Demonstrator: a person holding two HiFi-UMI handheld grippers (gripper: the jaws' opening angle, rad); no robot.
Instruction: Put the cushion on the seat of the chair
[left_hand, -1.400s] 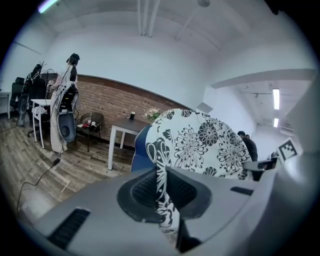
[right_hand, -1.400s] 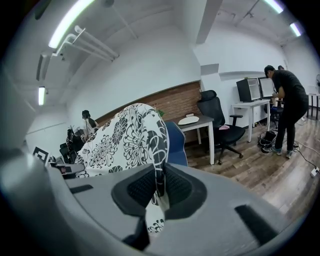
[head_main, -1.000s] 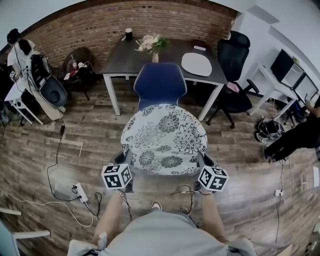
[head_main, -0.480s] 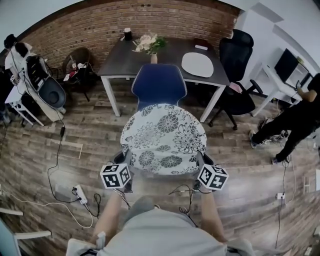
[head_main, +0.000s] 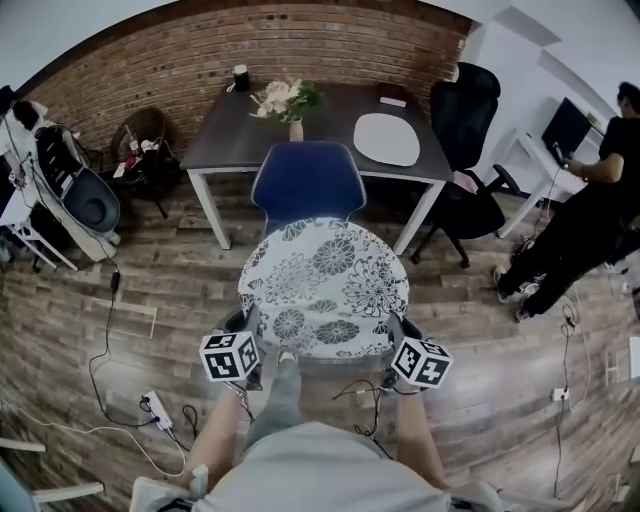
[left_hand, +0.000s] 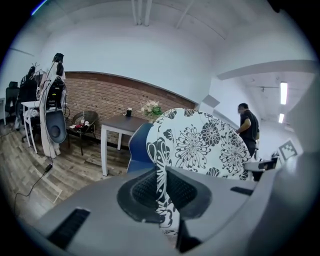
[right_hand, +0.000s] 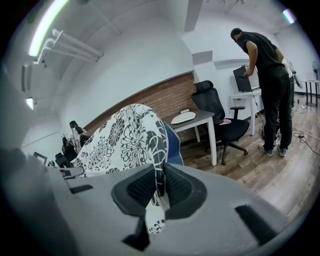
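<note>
**Head view:** Your left gripper (head_main: 248, 325) and right gripper (head_main: 395, 328) each hold a near corner of the flowery cushion (head_main: 325, 290). The cushion hangs in the air on your side of the blue chair (head_main: 307, 185). From up here its far edge hides the front of the chair. You have stepped closer to the chair, and your leg (head_main: 280, 395) now shows under the cushion. A person in black (head_main: 580, 230) has walked in, well to the right of the chair.

**Left gripper view:** The jaws pinch the cushion's thin edge. The chair peeks out behind it and looks nearer than before.

**Right gripper view:** These jaws also pinch the cushion's edge, with a strip of the chair behind.

The cushion is not on the seat. I think it needs to go farther over the chair, then down.
</note>
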